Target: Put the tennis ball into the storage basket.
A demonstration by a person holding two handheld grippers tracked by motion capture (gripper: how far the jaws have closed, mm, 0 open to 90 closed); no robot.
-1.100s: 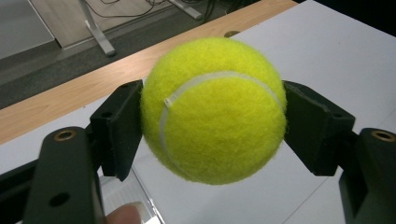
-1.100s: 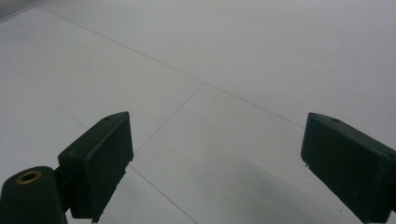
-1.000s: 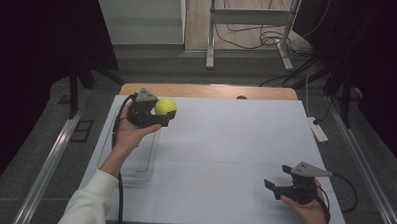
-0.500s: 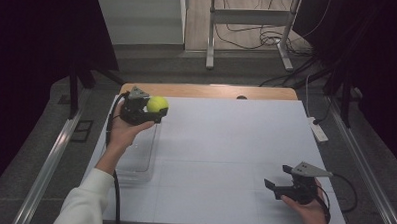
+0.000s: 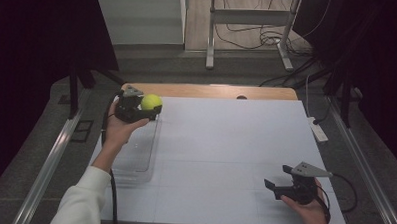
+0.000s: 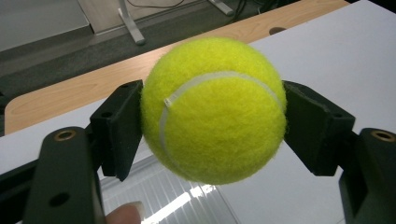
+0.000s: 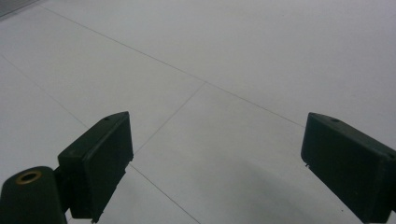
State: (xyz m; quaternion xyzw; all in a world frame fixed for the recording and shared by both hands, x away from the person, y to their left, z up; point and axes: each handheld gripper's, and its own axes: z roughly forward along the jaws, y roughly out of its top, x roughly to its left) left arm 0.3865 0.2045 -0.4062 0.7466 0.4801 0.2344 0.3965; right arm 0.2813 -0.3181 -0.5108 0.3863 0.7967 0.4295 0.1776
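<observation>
Over at the far left corner of the white tabletop, the left hand-held gripper is clamped on a yellow tennis ball, lifted clear of the surface. In the left gripper view the two black jaws press against opposite sides of the tennis ball, its white seam curving across the front, and a fingertip peeks in at the bottom edge. The left hand grips the tool from below, and a white sleeve runs back toward the near edge. A black cable trails down along the forearm.

Directly beneath and just in front of the ball sits a clear plastic container, lying along the left side of the tabletop; its ribbed, shiny surface shows under the ball in the left gripper view. The ball hangs above the container's far end, not touching it.

The right hand-held gripper rests low near the front right corner, well apart from the ball, held by the right hand. Its jaws stand wide apart with nothing between them; the right gripper view looks across bare white tabletop crossed by thin seam lines. A grey three-cornered plate tops it.

Behind the white surface a strip of wooden edge shows.
</observation>
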